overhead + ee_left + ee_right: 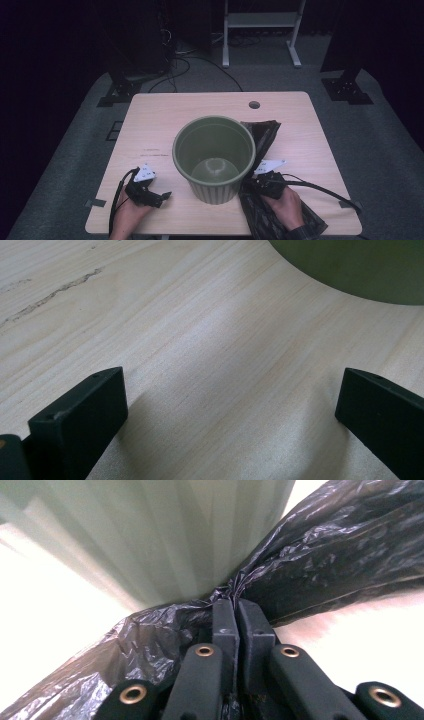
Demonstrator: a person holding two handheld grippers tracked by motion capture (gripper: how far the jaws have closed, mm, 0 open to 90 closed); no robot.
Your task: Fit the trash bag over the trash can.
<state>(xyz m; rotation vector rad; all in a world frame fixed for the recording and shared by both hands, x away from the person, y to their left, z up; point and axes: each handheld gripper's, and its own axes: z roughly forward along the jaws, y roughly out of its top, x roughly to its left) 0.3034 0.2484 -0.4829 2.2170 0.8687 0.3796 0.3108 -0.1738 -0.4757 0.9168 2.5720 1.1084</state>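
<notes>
A green ribbed bin point(214, 157) stands upright and empty in the middle of the wooden table point(150, 120). A black plastic bag point(262, 135) lies flat to its right, running from behind the bin to the front edge. My right gripper point(248, 185) is shut on a bunched fold of the black bag point(320, 555), right against the bin's wall point(165, 535). My left gripper point(162, 196) rests low at the front left, open, with bare wood between its jaws. In the left gripper view the bin's base point(360, 265) shows at the top right.
A round cable hole point(254, 105) sits near the table's far edge. Dark stands point(120, 90) and a white frame point(260, 30) stand on the floor beyond. Cables trail from both grippers toward the front edge.
</notes>
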